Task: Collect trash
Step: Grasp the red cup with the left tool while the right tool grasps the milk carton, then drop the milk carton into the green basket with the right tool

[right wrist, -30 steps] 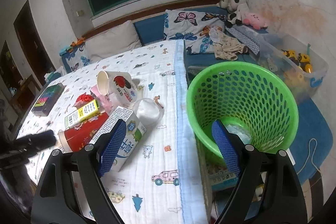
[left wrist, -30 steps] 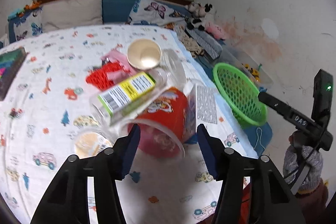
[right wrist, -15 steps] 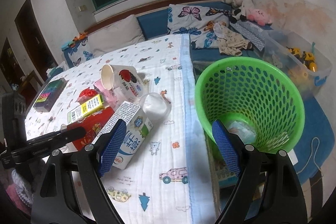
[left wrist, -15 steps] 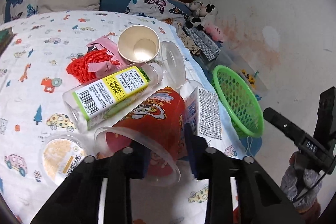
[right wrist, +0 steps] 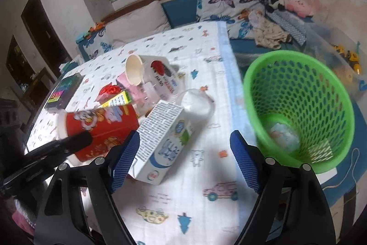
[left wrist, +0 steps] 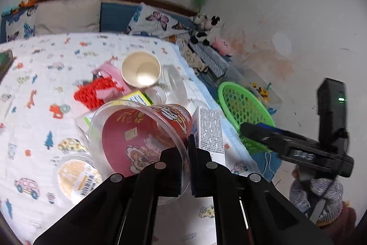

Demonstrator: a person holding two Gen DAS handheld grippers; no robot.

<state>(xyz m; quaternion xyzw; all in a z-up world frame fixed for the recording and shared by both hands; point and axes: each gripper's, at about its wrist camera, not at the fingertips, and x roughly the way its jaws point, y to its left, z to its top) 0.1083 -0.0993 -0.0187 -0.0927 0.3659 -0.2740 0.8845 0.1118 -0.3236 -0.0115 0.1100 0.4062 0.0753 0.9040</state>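
The trash lies bunched near the right edge of the printed cloth, which covers the table; the near strip of cloth is bare, and so is the wide stretch to the far left. Beyond the right edge, lower down, stands one green basket with some paper at its bottom.

The left gripper is pressed together on the clear rim of the red tub, one pad inside the mouth and one outside. A second ago those jaws stood wide either side of the tub; they have just been closing. The tub's mouth now tips up higher toward the camera than before.

The right gripper is spread, its jaws having just been narrowing a little, with the near end of the milk carton lying between them; its left pad is just beside the carton, and contact cannot be judged. It has come nearer the carton than a second ago.

Count on the cloth: one red tub, one milk carton, one paper cup on its side, one clear bottle with a yellow label, one clear cup, one round foil lid, one red mesh wad, one dark box at the far left.
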